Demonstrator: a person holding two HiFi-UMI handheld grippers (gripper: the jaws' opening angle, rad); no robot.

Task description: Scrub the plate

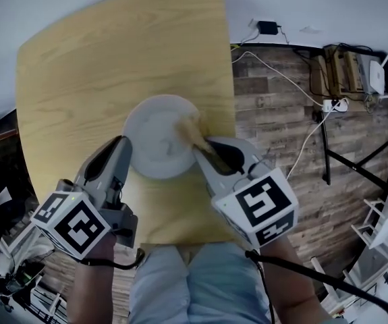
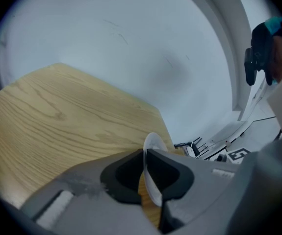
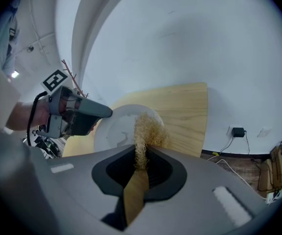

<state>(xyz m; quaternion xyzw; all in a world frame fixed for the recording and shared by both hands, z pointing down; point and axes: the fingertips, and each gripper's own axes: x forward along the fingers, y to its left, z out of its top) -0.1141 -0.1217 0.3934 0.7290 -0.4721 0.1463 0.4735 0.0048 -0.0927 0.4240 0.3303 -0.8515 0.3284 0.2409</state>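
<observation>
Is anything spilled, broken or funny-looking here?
Nothing stands out. The left gripper pinches the rim of the round white plate. The right gripper holds a wooden brush with straw-coloured bristles at the plate. The light wooden table shows no spill.

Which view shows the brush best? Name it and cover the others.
The right gripper view: the brush sits clamped in the right gripper, wooden handle and bristles clear against the plate. The head view shows only its tip over the plate. The left gripper view shows none of it.
</observation>
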